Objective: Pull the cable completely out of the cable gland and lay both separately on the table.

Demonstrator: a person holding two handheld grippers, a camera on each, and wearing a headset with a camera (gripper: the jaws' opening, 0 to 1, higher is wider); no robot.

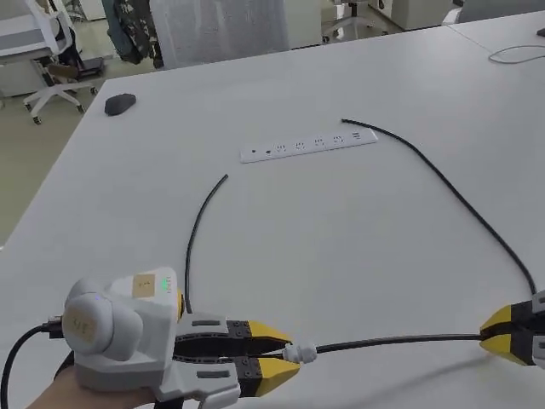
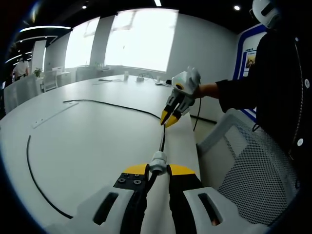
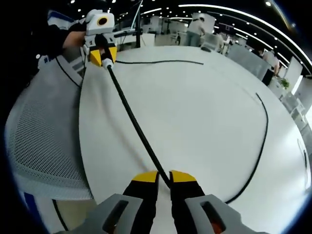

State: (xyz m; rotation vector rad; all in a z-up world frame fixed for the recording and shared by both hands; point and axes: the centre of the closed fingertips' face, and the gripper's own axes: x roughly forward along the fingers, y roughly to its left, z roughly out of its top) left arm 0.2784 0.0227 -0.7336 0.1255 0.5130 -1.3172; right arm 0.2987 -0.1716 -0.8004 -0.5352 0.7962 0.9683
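Head view, bottom of frame: left gripper (image 1: 285, 352) is clamped on the white cable gland (image 1: 300, 351), and right gripper (image 1: 498, 334) at the right edge is pinched shut on the black cable (image 1: 392, 342). The cable runs pretty much straight between them, just above the table (image 1: 341, 230), one end inside the gland.

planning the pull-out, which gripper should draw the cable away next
Likely the right gripper: shut on the thin black cable, free to draw away. The left gripper anchors the white plastic cable gland.
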